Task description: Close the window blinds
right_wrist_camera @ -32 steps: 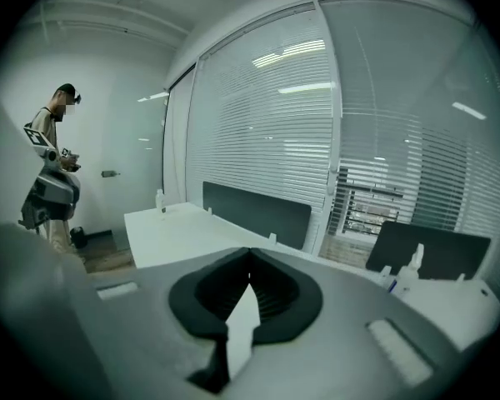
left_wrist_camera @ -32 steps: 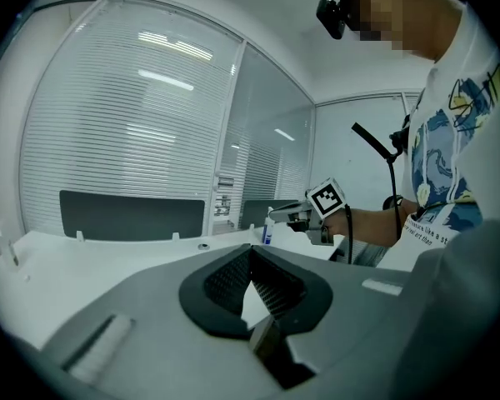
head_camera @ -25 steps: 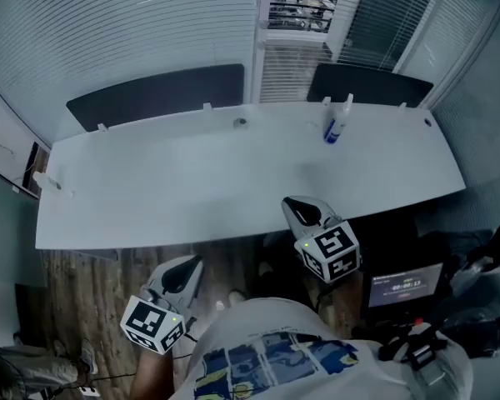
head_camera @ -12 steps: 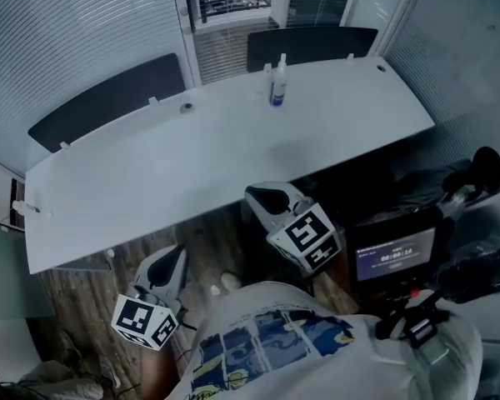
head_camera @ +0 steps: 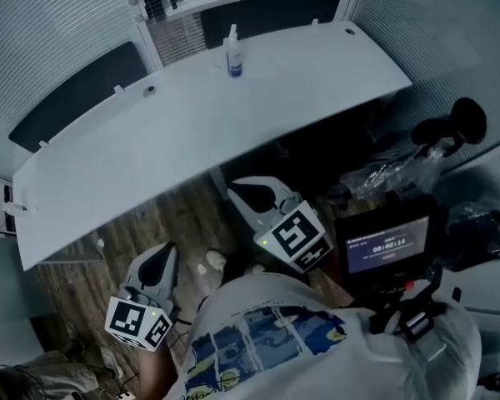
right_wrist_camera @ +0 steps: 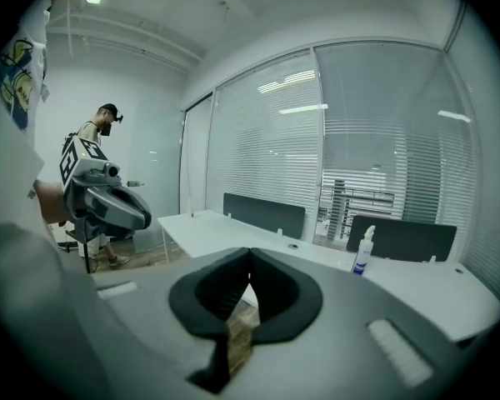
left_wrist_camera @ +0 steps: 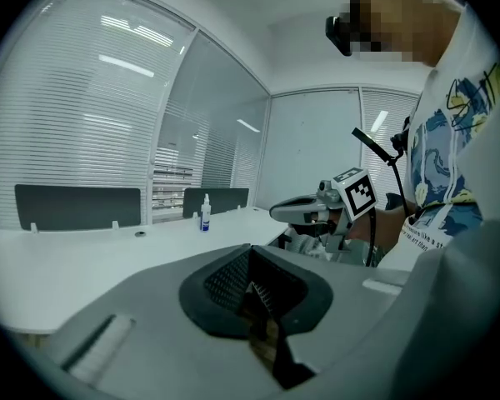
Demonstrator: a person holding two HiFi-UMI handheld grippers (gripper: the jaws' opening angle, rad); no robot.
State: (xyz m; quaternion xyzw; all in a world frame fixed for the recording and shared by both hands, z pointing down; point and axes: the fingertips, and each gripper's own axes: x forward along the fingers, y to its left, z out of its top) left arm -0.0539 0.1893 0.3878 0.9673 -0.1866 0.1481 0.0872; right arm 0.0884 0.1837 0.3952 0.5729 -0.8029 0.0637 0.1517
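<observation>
Head view: desk (head_camera: 192, 132) and its spray bottle (head_camera: 232, 52) have slid up-left as I turned; blinds (head_camera: 42, 32) stand beyond the desk's far edge.
Left gripper view: left gripper (left_wrist_camera: 257, 302) pressed together, empty, short of the desk.
Right gripper view: right gripper (right_wrist_camera: 240, 298) likewise.
Risk: reaching across the desk could topple the bottle.
Count: two grippers, one bottle.

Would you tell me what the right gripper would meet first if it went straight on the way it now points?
Most likely the white desk: the right gripper, jaws shut, aims at its near edge, though depth is hard to judge.
</observation>
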